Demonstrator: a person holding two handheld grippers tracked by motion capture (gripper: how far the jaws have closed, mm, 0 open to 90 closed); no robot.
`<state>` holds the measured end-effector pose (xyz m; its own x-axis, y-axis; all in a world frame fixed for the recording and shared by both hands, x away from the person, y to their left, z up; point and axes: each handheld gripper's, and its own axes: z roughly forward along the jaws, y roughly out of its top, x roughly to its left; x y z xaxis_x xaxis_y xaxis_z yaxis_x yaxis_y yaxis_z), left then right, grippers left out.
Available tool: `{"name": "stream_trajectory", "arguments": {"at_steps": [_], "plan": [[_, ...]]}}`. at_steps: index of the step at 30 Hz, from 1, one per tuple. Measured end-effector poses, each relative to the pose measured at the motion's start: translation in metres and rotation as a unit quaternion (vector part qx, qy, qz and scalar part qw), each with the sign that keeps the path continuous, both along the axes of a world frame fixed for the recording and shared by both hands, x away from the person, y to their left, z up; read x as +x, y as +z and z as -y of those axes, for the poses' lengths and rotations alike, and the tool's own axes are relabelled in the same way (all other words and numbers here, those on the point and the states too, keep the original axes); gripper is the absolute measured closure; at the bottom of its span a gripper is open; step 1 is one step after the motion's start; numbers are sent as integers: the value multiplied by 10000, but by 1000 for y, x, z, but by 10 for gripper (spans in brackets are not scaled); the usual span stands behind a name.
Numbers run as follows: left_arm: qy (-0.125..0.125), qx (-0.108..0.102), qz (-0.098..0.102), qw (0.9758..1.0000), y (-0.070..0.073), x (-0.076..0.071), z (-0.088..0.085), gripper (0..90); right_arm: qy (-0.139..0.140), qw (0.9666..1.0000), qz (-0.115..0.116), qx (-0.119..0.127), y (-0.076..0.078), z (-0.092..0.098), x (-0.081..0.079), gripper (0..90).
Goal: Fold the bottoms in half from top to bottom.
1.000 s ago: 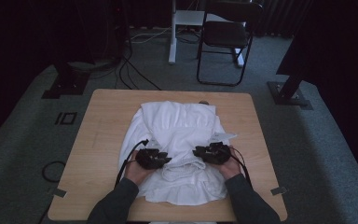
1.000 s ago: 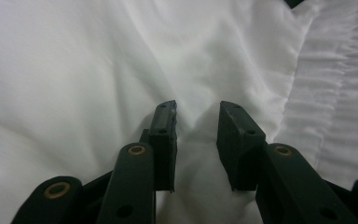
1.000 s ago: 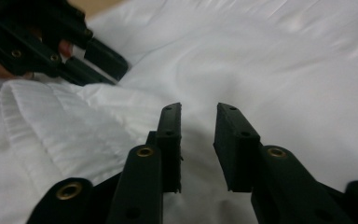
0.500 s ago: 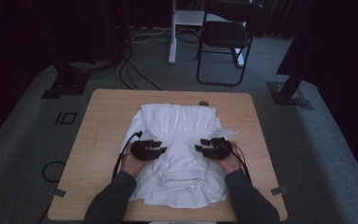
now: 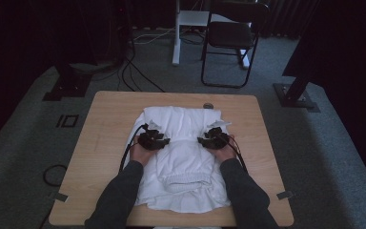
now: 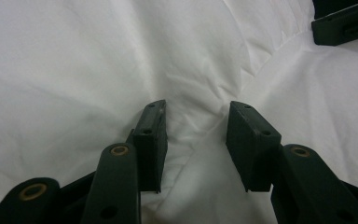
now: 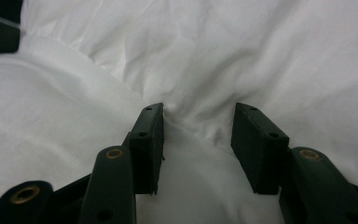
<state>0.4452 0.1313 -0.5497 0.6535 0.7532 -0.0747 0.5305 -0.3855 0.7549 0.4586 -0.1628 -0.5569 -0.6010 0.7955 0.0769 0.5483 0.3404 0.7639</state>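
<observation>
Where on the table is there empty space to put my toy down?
The table has bare wood on the left of the white cloth, from the far edge to the near corner. There is another bare strip on the right of the cloth, and a narrow one along the far edge, with a small round thing on it. The middle is crowded: the cloth lies there with both hands on it.

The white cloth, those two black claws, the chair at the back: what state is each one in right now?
Cloth: white, folded over itself, rumpled, lying on the table.
Left gripper: jaws apart over the cloth, just been opening, nothing pinched.
Right gripper: jaws apart, just been opening, a ridge of cloth between them, not clamped.
Chair: unfolded, standing, nobody on it.
Small round thing: on the table's far edge, too small to tell.
</observation>
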Motion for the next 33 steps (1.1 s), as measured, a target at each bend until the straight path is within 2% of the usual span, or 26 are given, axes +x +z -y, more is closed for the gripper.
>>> {"name": "stream_trajectory", "arguments": {"at_steps": [2,6,7,8,9,16,19,21,22,24,26,28,30,33], "plan": [[-38,-28,-8,10000,-1,-8,-3,589,36,10000,-21,64,-1,1,-6,521],[-33,-239,1,9997,-6,-30,-9,588,82,9997,-8,236,-4,3,-23,522],[-33,-239,1,9997,-6,-30,-9,588,82,9997,-8,236,-4,3,-23,522],[-19,-316,4,9995,-7,-43,-11,588,122,9997,17,231,-5,3,-28,522],[-38,-283,21,9996,-7,-49,-11,588,151,9995,1,287,-5,4,-38,522],[-80,-286,11,9996,-9,-90,-13,586,337,9991,57,248,-8,3,-79,522],[94,-319,27,9994,-9,-104,-12,588,422,9990,65,154,-7,2,-90,521],[144,-219,117,9996,-3,-108,-12,587,480,9987,86,135,-8,1,-92,522],[197,-266,155,9993,2,-106,-13,580,477,9987,69,164,-8,2,-91,523],[385,-205,353,9984,16,-96,-19,539,474,9986,31,238,-8,3,-90,523],[589,-218,551,9965,31,-79,-29,515,457,9986,39,257,-8,3,-91,523],[815,-179,629,9945,43,-57,-39,487,455,9986,47,257,-9,3,-91,523],[971,-78,585,9935,48,-33,-46,478,467,9985,48,273,-9,4,-91,523],[1300,138,315,9909,41,-1,-53,452,468,9985,35,289,-9,4,-90,524]]}}
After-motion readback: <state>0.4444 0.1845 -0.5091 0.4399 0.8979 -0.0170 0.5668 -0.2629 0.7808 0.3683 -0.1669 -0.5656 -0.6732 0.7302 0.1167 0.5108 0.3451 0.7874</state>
